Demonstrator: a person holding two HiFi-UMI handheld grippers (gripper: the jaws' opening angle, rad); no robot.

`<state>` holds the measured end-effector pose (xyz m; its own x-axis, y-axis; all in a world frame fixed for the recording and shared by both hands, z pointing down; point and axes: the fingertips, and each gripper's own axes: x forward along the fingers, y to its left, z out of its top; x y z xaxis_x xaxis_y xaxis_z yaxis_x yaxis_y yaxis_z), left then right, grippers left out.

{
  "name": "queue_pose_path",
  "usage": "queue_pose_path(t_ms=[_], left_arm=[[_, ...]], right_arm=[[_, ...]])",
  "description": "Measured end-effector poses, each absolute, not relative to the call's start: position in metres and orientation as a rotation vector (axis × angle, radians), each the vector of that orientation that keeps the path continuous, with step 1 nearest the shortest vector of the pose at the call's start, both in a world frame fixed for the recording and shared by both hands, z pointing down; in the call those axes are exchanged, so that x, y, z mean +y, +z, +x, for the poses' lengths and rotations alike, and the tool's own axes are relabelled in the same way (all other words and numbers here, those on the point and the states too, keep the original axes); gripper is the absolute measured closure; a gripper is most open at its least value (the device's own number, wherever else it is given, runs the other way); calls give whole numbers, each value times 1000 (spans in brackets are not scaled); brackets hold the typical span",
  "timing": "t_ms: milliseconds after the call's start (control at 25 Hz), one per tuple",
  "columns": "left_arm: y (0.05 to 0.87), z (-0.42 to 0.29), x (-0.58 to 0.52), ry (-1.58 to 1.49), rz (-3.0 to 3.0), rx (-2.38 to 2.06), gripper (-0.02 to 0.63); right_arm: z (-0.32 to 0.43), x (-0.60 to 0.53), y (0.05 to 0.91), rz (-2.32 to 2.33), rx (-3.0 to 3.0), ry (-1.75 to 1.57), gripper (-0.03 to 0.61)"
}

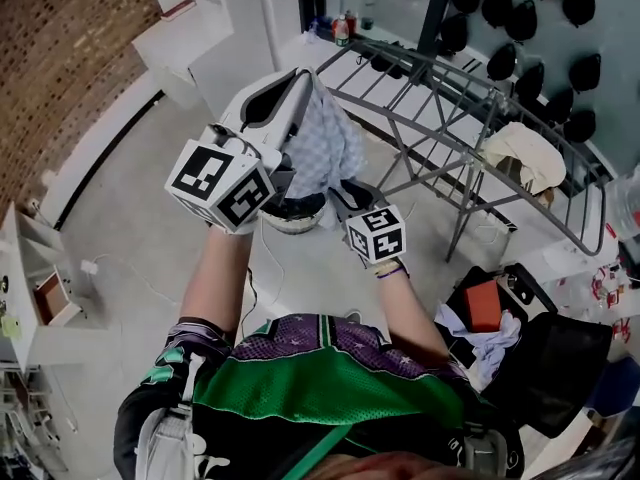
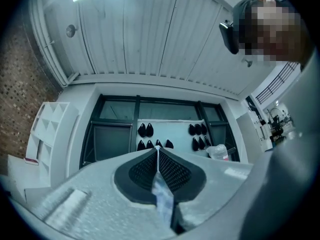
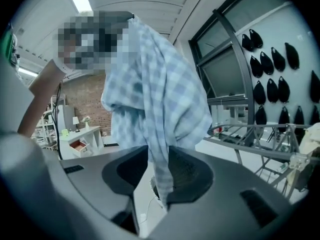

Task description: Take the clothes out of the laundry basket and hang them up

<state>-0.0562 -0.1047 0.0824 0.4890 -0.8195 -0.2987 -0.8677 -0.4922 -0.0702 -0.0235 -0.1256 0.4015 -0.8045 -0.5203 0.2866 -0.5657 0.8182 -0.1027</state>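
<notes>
A blue and white checked cloth [image 1: 328, 146] hangs from my left gripper [image 1: 304, 74], which is raised and shut on its top edge. In the left gripper view a strip of that cloth [image 2: 163, 196] shows pinched between the closed jaws of the left gripper [image 2: 158, 159]. My right gripper [image 1: 341, 190] is lower, at the cloth's bottom end. In the right gripper view the cloth [image 3: 155, 99] drops between the jaws of the right gripper [image 3: 159, 156]. Those jaws stand apart and do not visibly press it. The laundry basket [image 1: 292, 220] sits on the floor right under the cloth.
A grey metal drying rack [image 1: 450, 93] stands to the right, with a cream garment [image 1: 525, 153] draped over it. More clothes and a red box [image 1: 482, 305] lie at the lower right. Dark items [image 1: 545, 28] hang on the far wall. White shelves [image 1: 40, 298] stand at the left.
</notes>
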Motion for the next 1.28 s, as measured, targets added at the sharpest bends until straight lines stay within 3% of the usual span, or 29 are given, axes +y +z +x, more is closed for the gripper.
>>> queue_pose_path(t_ms=[80,200,480,840,1280], left_arm=[[78,-41,-114,335,-2524,1440,592],[79,-31,-129,332,-2526,1463,592],[101,-13,-160,280,-2527,1540,592],[133,-3,-190,162,-2558,1608,592],[179,-12,-281,8,-2629,1531,592]], right_arm=[[-7,-136,399,865,-2749,250,462],[26,-145,395,911,-2746,239,555],[131,-174,375,1080,-2767,242,563],[250,-206,290,1419,-2823,134,565],[294,-266,214,1687,-2797,-43,566]])
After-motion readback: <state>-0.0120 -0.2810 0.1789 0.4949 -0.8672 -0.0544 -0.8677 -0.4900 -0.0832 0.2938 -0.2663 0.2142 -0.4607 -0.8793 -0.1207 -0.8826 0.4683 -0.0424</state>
